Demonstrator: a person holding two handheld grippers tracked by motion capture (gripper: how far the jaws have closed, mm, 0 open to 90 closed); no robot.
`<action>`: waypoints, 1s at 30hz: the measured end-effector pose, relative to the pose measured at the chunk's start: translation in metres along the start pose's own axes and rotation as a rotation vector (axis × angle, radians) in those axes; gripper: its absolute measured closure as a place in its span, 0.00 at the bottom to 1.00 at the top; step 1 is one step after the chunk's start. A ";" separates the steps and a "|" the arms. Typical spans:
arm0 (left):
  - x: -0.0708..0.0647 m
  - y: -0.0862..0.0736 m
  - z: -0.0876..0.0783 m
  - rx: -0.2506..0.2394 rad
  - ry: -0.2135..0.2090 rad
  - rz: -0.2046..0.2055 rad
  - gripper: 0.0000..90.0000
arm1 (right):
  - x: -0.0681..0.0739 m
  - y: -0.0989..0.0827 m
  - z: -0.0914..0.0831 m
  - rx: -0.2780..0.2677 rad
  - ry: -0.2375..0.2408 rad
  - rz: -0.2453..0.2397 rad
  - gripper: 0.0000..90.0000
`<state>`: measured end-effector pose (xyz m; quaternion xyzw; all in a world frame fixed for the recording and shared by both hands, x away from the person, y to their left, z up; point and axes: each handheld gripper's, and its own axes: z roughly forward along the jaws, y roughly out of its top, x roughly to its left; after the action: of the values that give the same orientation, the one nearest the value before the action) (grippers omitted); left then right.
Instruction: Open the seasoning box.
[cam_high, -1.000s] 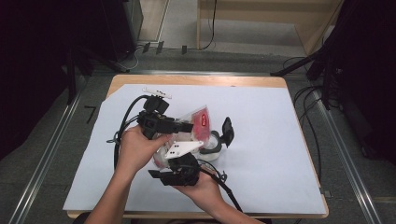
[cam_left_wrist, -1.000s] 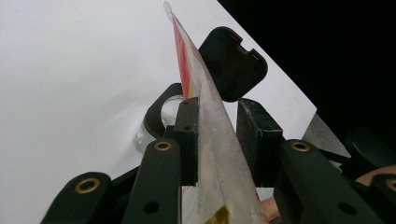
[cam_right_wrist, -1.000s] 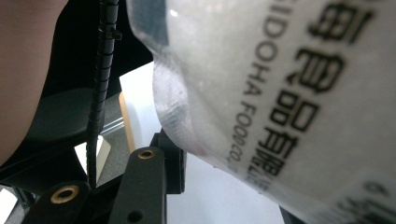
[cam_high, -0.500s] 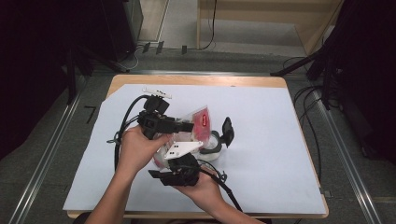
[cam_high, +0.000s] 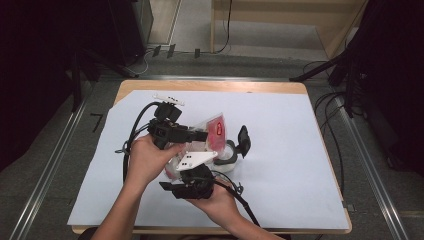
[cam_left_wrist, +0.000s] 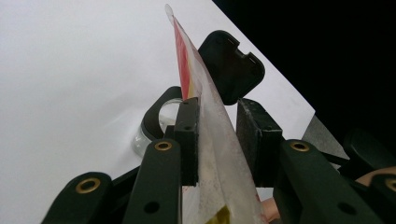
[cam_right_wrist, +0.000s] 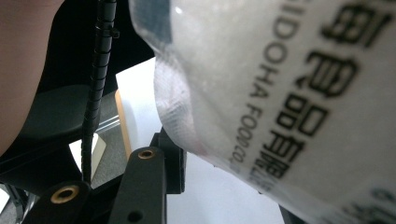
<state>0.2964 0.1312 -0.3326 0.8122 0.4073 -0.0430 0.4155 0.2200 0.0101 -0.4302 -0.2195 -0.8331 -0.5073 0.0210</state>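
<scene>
Both grippers holding one clear food pouch (cam_high: 212, 131)

The left gripper (cam_left_wrist: 217, 128) is pinching its edge; the right gripper (cam_right_wrist: 224, 177) is gripping its printed end, the long axis pointing away across the table (cam_high: 300, 150).

Pouch (cam_high: 212, 131) between both tools, above jar (cam_high: 226, 159).

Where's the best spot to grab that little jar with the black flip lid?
Probably the round glass jar by its black collar, coming straight down from above: it stands upright on the white sheet, and its hinged black lid stands open to one side.
</scene>
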 end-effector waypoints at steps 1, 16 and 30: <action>0.000 0.000 0.000 -0.002 -0.003 -0.001 0.79 | 0.000 0.000 0.000 0.000 0.000 0.000 0.70; 0.000 0.001 0.001 -0.003 -0.005 -0.002 0.79 | -0.001 0.000 0.000 0.000 0.005 -0.005 0.70; 0.000 0.001 0.001 0.010 -0.001 -0.004 0.79 | -0.001 0.000 -0.001 0.000 0.005 -0.006 0.70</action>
<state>0.2978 0.1303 -0.3322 0.8133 0.4087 -0.0462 0.4117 0.2209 0.0093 -0.4300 -0.2158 -0.8335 -0.5081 0.0216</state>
